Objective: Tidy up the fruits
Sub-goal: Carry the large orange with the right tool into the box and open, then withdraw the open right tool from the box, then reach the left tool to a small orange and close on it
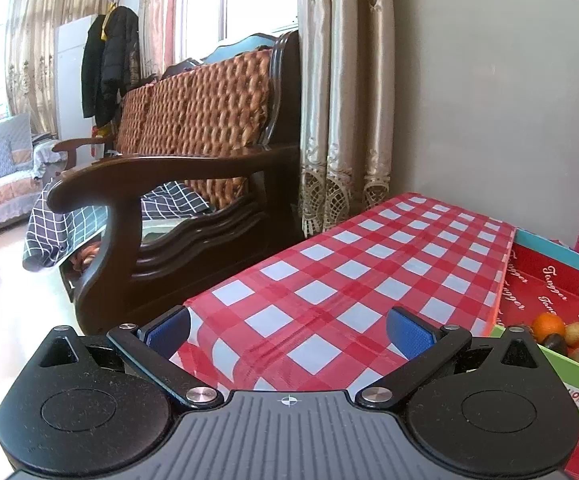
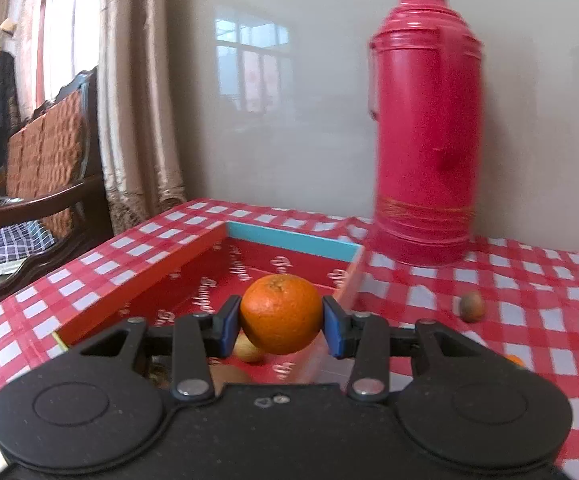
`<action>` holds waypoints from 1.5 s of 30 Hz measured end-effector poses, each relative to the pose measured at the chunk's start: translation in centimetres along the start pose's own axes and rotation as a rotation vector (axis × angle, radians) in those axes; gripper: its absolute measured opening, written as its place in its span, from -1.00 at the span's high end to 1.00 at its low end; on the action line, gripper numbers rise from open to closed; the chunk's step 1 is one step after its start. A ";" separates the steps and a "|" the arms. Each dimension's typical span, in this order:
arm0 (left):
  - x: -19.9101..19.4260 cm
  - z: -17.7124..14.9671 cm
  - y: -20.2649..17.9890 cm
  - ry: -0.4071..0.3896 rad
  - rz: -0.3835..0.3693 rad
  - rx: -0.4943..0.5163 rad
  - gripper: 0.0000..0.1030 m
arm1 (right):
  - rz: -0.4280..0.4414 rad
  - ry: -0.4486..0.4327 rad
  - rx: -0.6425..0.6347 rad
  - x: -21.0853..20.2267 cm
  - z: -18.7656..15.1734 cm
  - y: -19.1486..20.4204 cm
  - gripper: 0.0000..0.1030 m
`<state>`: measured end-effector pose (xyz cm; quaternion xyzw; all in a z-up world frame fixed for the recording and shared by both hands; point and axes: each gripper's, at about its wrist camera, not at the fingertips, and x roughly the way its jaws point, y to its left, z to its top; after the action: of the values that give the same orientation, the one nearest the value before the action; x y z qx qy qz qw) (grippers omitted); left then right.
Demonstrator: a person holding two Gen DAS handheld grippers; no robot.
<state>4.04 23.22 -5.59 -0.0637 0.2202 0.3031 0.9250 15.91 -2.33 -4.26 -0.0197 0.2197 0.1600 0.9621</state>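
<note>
In the left wrist view, a dark wooden bench (image 1: 193, 176) with a woven back fills the left and centre of the frame. Low in the frame the left gripper (image 1: 289, 334) is released, its blue pads (image 1: 407, 332) wide apart over bare red-and-white checked tablecloth (image 1: 369, 264). At the lower right edge a box (image 1: 549, 280) lined in red holds an orange (image 1: 548, 325) and small brownish fruits beside it.

In the right wrist view, the box (image 2: 141, 280) lies at left centre. The right gripper (image 2: 281, 322) is clenched on a large orange (image 2: 281, 312), carried above the box interior, a pale fruit (image 2: 245, 348) just below it. A red thermos (image 2: 425, 120) stands upper right; a small brown fruit (image 2: 471, 306) lies on the cloth right of the box
</note>
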 end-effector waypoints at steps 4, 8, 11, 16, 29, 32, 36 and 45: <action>0.1 0.0 0.4 0.003 0.006 -0.003 -1.00 | 0.025 0.021 -0.024 1.0 0.0 1.4 0.34; 0.2 0.0 0.7 0.008 0.007 -0.014 -1.00 | 0.037 0.046 -0.027 1.8 -0.4 2.1 0.32; 0.3 0.0 0.6 0.011 0.004 -0.015 -1.00 | 0.040 0.041 -0.038 1.8 -0.5 2.4 0.27; 0.2 -0.1 0.4 0.008 -0.002 -0.011 -1.00 | 0.015 -0.006 -0.035 0.9 -0.4 2.1 -0.19; -0.6 -0.1 -1.2 0.005 -0.027 -0.008 -1.00 | -0.094 -0.080 -0.010 -2.9 -0.4 -1.2 -0.52; -1.1 -0.3 -2.7 -0.009 -0.048 0.015 -1.00 | -0.175 -0.106 -0.006 -4.2 -0.8 -3.0 -0.57; -2.3 -0.6 -5.3 -0.036 -0.084 0.074 -1.00 | -0.281 -0.122 0.018 -5.8 -1.6 -6.0 -0.59; -5.0 -1.4 -11.7 -0.094 -0.201 0.195 -1.00 | -0.546 -0.150 0.155 -9.7 -3.5 -13.8 -0.78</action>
<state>6.83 10.71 -4.83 0.0190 0.1976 0.1888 0.9617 10.58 -18.64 -3.70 0.0073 0.1462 -0.1212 0.9818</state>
